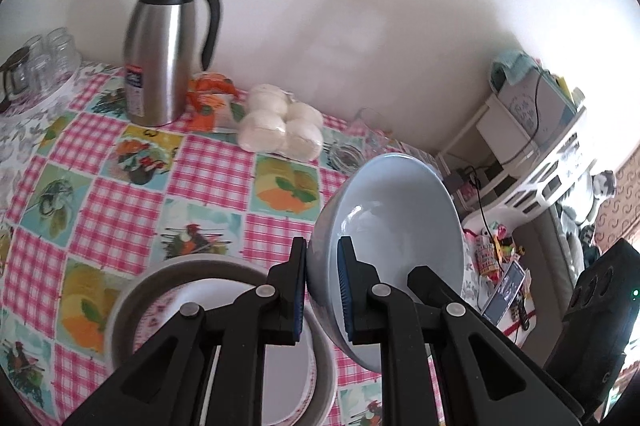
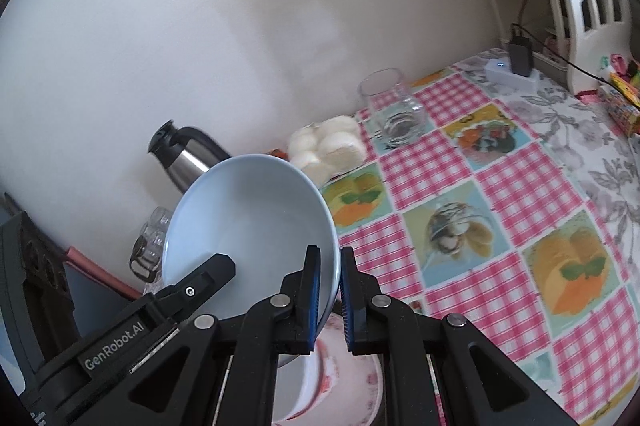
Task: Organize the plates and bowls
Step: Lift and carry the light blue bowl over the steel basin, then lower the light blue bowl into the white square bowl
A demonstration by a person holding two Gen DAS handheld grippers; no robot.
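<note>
Two hand-held grippers clamp opposite sides of one pale blue bowl (image 1: 394, 222), lifted clear of a table covered in a pink-checked cloth (image 1: 132, 162) with fruit panels. Seen from the left wrist, the left gripper (image 1: 322, 290) pinches the bowl's rim at lower centre of the frame, one blue-padded finger outside the wall and one inside; the bowl is tipped on edge, its hollow facing right. At the bowl's far side the tip of the other tool pokes in from the lower right. From the right wrist, the right gripper (image 2: 329, 300) grips the same bowl (image 2: 248, 226) at its right rim, lower centre, jaws closed tight on the wall, with the left gripper's black body (image 2: 132, 330) at lower left.

Below the bowl, at the bottom of the left view, sits a grey-rimmed dish (image 1: 132, 290) holding a white plate with a floral border (image 1: 288, 378). A steel thermos jug (image 1: 168, 46) stands at upper left against the white wall, beside a packet of white buns (image 1: 280, 122). Upturned glass jars (image 1: 44, 58) cluster at the far left edge. An empty square glass (image 2: 392, 106) stands at upper centre-right of the right view.
</note>
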